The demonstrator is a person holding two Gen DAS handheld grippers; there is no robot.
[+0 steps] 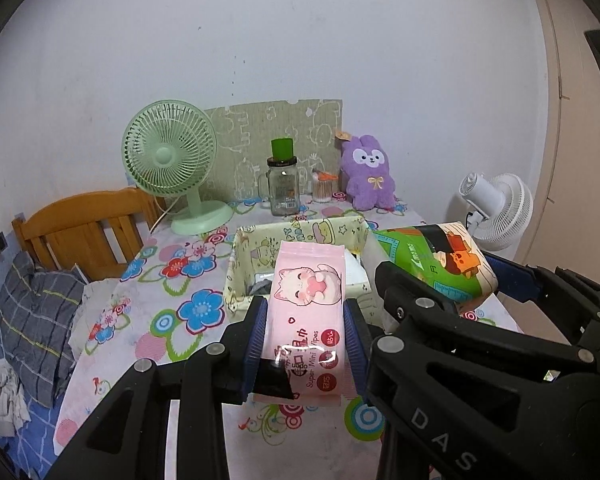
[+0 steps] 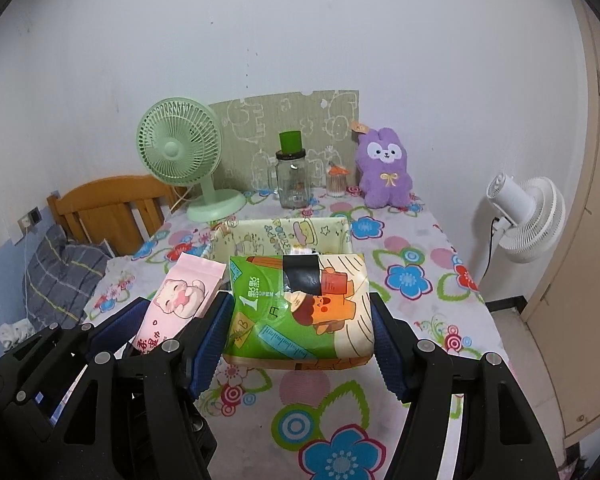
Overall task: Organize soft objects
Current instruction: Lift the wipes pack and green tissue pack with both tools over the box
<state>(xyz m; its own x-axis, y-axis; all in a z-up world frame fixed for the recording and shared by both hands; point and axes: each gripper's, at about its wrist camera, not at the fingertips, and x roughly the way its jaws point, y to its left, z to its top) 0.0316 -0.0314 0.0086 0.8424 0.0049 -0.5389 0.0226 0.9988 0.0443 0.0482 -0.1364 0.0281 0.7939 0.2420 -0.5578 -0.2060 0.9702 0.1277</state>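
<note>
Gripping the pink wipes pack (image 1: 306,320) across its width, the left tongs (image 1: 306,334) aim its long axis toward the fabric basket (image 1: 236,264) mid-table; the right tongs (image 2: 300,322) clamp the green tissue pack (image 2: 300,308) beside it.

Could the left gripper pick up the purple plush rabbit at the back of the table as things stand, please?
Probably not: the left gripper is shut on the pink wipes pack, and the fabric basket lies between it and the purple plush rabbit.
</note>
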